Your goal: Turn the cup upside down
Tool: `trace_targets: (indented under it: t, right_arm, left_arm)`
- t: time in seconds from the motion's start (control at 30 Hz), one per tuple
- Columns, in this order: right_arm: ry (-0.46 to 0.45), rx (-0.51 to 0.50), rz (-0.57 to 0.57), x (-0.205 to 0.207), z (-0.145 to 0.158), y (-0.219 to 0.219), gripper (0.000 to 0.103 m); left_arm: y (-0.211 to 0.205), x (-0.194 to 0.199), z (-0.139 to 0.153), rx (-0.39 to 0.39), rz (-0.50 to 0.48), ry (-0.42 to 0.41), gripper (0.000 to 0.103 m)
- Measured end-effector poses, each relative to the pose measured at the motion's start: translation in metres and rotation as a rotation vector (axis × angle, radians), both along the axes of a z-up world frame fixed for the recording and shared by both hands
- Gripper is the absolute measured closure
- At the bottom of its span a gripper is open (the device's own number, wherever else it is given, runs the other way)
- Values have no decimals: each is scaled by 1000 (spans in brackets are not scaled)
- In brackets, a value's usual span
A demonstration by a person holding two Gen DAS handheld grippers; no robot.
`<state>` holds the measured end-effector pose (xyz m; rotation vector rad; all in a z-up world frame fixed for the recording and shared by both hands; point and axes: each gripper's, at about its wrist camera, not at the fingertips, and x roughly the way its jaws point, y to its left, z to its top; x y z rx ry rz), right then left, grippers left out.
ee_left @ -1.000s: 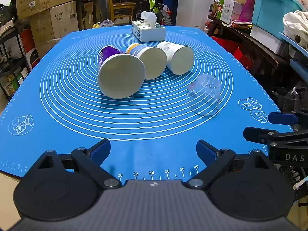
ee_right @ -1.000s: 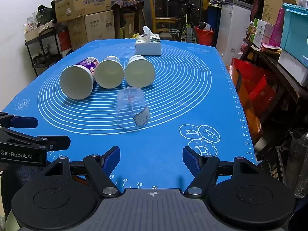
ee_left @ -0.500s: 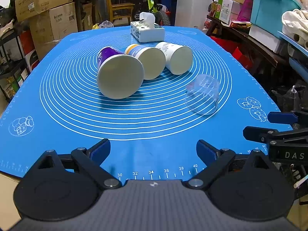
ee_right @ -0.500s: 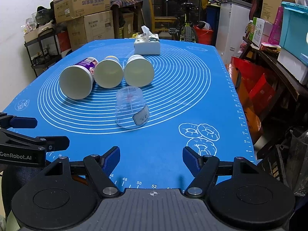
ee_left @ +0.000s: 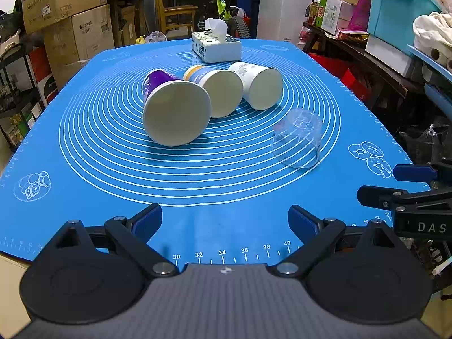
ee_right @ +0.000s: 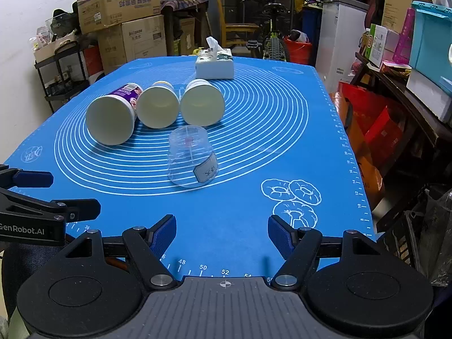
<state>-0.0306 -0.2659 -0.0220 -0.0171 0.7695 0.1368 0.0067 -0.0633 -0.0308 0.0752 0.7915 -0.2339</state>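
A clear plastic cup (ee_right: 192,156) with a small label stands upside down, mouth on the blue mat (ee_right: 254,130); it also shows in the left wrist view (ee_left: 298,141). Three paper cups lie on their sides behind it: a purple one (ee_left: 175,110), a blue-and-yellow one (ee_left: 217,91) and a white one (ee_left: 260,84), mouths toward me. My left gripper (ee_left: 225,221) is open and empty near the mat's front edge. My right gripper (ee_right: 222,233) is open and empty, a short way in front of the clear cup.
A tissue box (ee_left: 216,45) stands at the back of the mat. Cardboard boxes (ee_left: 65,8) are stacked at the left. Shelves with bins (ee_left: 401,14) line the right. The mat's right edge (ee_right: 347,152) drops off to red bags.
Both views have shifted only slightly; the cups lie as before and both grippers stay open.
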Motion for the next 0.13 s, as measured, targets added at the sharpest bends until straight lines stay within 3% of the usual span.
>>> trace_targets:
  t: [0.13]
  right_arm:
    - [2, 2, -2, -1, -2, -1, 27]
  left_arm:
    - [-1, 1, 0, 3, -5, 0, 8]
